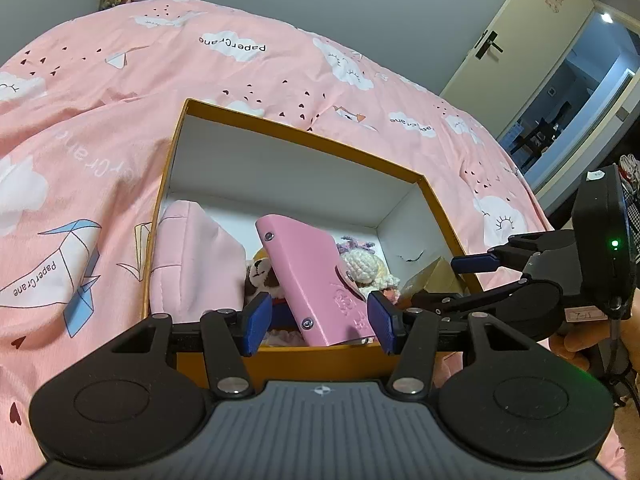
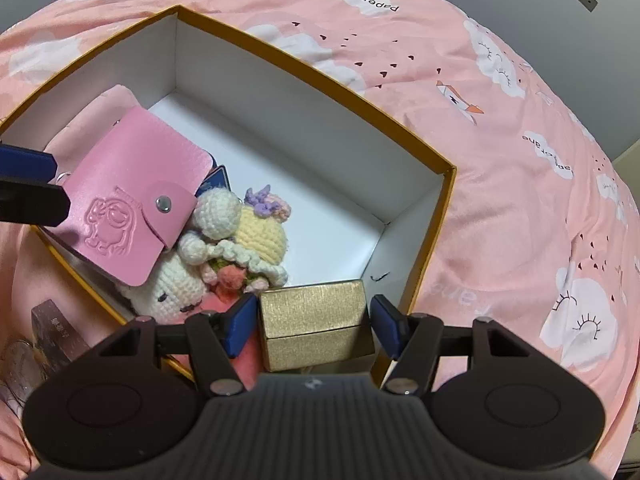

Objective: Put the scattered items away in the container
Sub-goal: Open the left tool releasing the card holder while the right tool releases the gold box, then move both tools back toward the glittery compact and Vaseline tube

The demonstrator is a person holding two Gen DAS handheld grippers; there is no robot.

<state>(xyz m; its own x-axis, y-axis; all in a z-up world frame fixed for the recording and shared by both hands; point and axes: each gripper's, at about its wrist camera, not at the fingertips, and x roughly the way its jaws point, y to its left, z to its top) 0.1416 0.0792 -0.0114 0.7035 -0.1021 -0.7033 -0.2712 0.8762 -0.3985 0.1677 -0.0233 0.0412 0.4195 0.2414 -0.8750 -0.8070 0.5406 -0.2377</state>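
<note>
The orange-rimmed box (image 1: 280, 128) sits on a pink bedspread (image 1: 80, 120) printed with clouds and paper cranes, and both grippers hang over its near edge, pointing down into it.

The left gripper (image 1: 318, 322) has its blue pads set partly apart with the pink snap wallet (image 1: 316, 280) standing tilted between them. The right-hand pad looks to meet the wallet's edge, while a gap shows at the left-hand pad, so whether the wallet is truly clamped cannot be told from this view. In the right wrist view the wallet (image 2: 136, 196) leans over the crocheted dolls with a blue fingertip (image 2: 28, 164) of the left gripper beside its left edge. Ahead and left of the left gripper, a pale pink cushion (image 1: 192, 264) fills the box's left end. A small brown-and-white plush (image 1: 260, 276) peeks out just left of the wallet, and the crocheted dolls (image 1: 360, 264) lie just to its right.

The right gripper (image 2: 312, 322) holds its pads at a middling spread on either side of the gold gift box (image 2: 316, 320), which stands in the near right corner of the box. Each pad lies close against a side, though firm contact is not certain. Directly ahead and left of that gripper lie the crocheted dolls (image 2: 232, 248). A person's fingers (image 1: 572, 340) wrap the right gripper's handle.
</note>
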